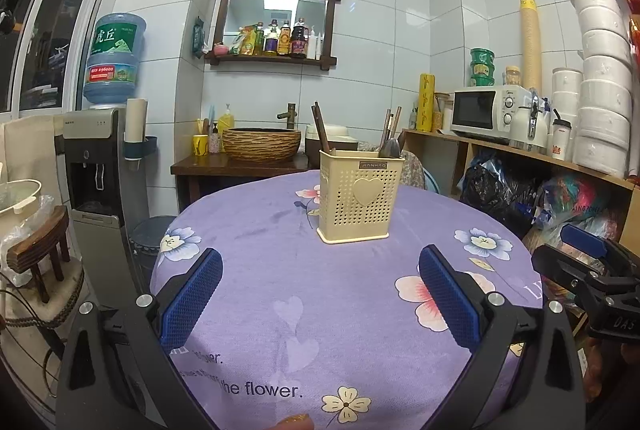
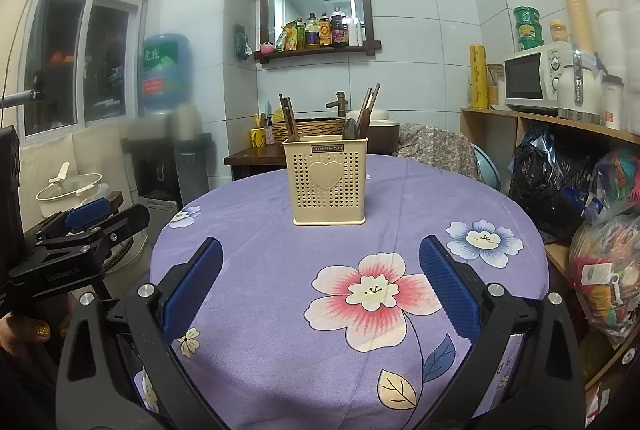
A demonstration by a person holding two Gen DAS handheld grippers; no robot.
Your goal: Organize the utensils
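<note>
Both hand-held grippers (image 1: 320, 294) (image 2: 320, 286) wide open, empty.

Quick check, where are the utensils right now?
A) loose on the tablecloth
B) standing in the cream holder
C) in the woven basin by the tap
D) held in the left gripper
B: chopsticks and a spoon stick up out of the cream holder on the purple tablecloth, while the left gripper and right gripper are both open and hold nothing.
</note>
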